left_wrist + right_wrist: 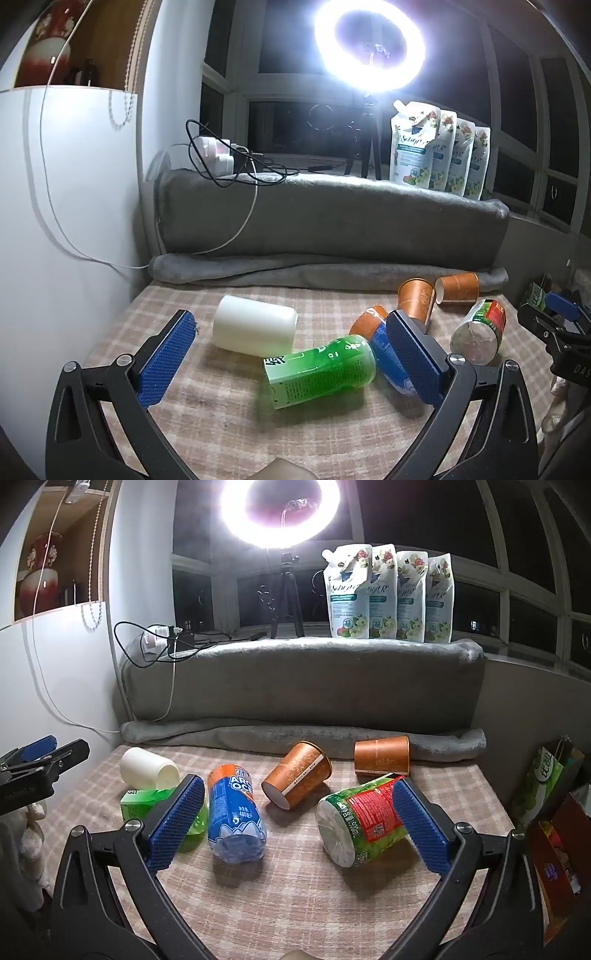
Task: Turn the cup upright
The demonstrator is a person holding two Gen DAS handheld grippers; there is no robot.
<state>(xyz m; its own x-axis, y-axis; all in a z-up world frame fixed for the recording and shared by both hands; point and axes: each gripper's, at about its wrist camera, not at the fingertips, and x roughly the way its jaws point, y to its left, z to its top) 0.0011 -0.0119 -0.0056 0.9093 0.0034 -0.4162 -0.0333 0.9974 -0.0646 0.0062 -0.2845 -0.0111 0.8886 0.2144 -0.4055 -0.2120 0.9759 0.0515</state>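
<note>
Presently both the left gripper point(291, 354) and right gripper point(295, 819) are held wide, empty; the near paper cup point(297, 775) could be rolled away by a glancing touch.

Bare checked table point(280, 904) lies open from 5 to 7 o'clock in the right wrist view. Ahead the way is crowded — blue bottle point(234, 812) at 11, tipped orange cup point(297, 775) at 12, green-red bottle point(364, 821) at 1. Between them only narrow lanes show. A rolled grey blanket point(303, 734) walls the far edge.
</note>
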